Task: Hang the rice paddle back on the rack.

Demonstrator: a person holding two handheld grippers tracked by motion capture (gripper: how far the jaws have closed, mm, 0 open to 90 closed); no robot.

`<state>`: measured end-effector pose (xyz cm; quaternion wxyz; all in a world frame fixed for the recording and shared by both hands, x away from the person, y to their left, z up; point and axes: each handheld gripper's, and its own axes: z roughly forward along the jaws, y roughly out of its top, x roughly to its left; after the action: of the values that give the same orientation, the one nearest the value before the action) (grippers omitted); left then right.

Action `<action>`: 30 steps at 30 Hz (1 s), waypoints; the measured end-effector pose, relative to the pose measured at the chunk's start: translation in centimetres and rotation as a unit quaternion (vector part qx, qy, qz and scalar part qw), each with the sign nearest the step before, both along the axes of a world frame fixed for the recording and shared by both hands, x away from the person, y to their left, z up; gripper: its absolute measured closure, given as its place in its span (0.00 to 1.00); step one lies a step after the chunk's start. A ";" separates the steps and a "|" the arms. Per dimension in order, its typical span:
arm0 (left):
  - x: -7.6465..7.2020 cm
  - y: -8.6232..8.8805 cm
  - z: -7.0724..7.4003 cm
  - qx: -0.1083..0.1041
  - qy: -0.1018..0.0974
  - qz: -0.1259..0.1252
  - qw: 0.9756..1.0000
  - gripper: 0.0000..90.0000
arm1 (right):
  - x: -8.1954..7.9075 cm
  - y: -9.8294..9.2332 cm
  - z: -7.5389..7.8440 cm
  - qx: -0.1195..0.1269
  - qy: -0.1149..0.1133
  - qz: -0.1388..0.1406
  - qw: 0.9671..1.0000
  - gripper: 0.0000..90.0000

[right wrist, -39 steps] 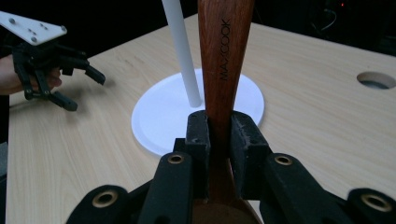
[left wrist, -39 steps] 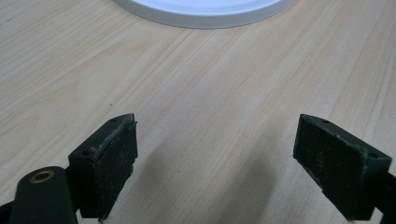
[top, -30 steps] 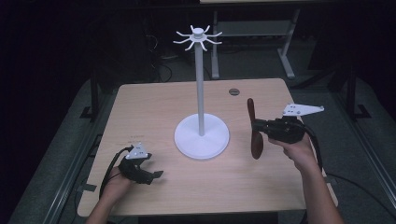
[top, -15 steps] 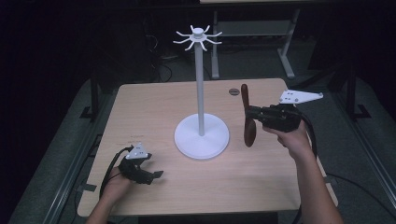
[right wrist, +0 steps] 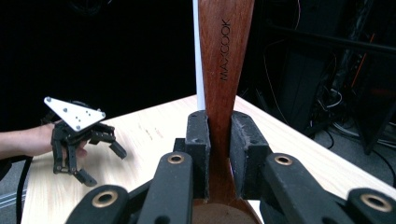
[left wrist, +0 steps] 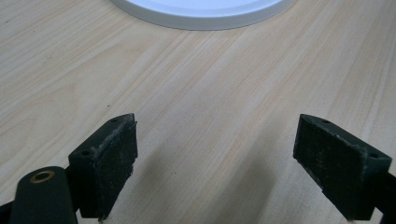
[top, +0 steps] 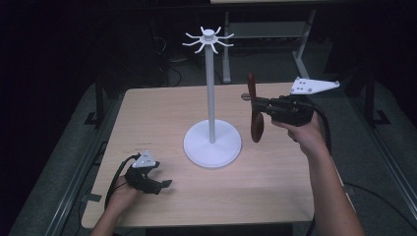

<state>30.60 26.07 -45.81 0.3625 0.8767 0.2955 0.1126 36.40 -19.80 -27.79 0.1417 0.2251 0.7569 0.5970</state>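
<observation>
I see a light wooden table (top: 275, 177) mid-frame; behind it, in the dark upper part, metal frame legs (top: 301, 46) and tangled cables (top: 169, 73).

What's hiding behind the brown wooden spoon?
In the right gripper view, the white pole of the stand peeks out just left of the wooden spoon, which the right gripper pinches. The spoon covers part of the pole. Dark room lies beyond.

left gripper (top: 156, 183) low near the table edge, jaws spread wide, right gripper (top: 260, 104) raised, jaws clamped
</observation>
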 end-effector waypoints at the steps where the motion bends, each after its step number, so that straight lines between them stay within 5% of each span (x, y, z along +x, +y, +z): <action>1: 0.0 0.0 0.0 0.000 0.000 0.000 1.000 0.15 | 0.1 0.1 0.3 0.000 -0.002 0.001 1.000 0.87; 16: 0.0 0.0 0.0 -0.002 0.000 0.000 1.000 0.15 | 1.0 1.6 4.0 0.025 -0.033 0.012 0.999 0.87; 30: 0.0 0.1 0.0 0.000 0.000 -0.001 1.000 0.15 | 1.7 3.0 5.7 0.032 -0.046 0.015 0.998 0.87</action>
<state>30.59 26.12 -45.78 0.3631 0.8769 0.2943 0.1121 38.13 -16.81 -22.06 0.1598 0.1905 0.7334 0.6327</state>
